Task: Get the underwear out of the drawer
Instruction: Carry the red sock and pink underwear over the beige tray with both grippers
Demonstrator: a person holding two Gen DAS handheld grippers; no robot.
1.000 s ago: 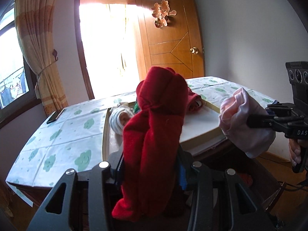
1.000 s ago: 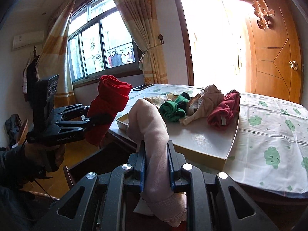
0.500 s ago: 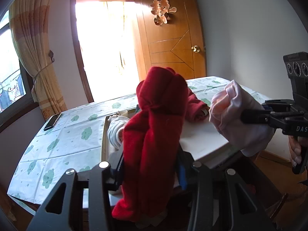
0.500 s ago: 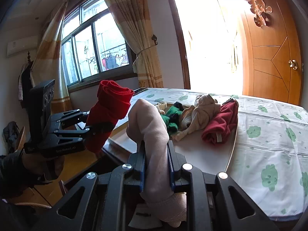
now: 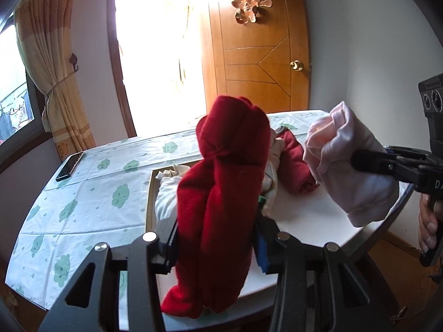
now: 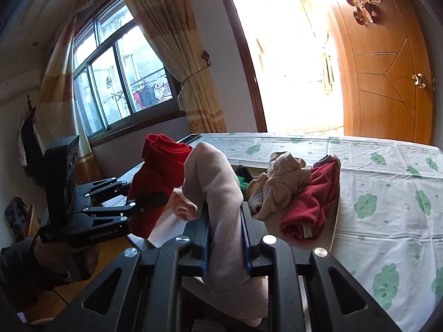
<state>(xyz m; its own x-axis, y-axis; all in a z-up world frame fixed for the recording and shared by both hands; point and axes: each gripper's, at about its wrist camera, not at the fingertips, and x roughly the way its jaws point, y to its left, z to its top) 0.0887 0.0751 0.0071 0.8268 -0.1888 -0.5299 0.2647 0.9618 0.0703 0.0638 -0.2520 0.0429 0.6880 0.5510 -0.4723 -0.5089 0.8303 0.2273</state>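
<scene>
Left claw [image 5: 216, 249] clamped on a rolled red garment [image 5: 224, 193], pads pressing both flanks, roll standing up above the fingers. Right claw [image 6: 224, 238] pinched narrow on a pale pink garment [image 6: 216, 193], bundle bulging over the tips.

Carried forward and a little upward over the last second, both at once: white tray [image 5: 304, 215] now under and just ahead of the red roll instead of off beyond it, more of the cloud-print bench [image 5: 83, 199] spread below. Pink bundle, from the left view [image 5: 349, 163], hanging over the tray's right edge.

On the tray: a dark red piece [image 6: 313, 204], a beige heap [image 6: 279, 185] touching it, a green bit [image 6: 243, 184] behind the pink one, a white piece [image 5: 166, 204] left of the red roll.

Drawer not in view. Judging by that, both pieces already out and nearly at the tray; release over a bare patch probably next, with a risk of the red roll unfurling.
</scene>
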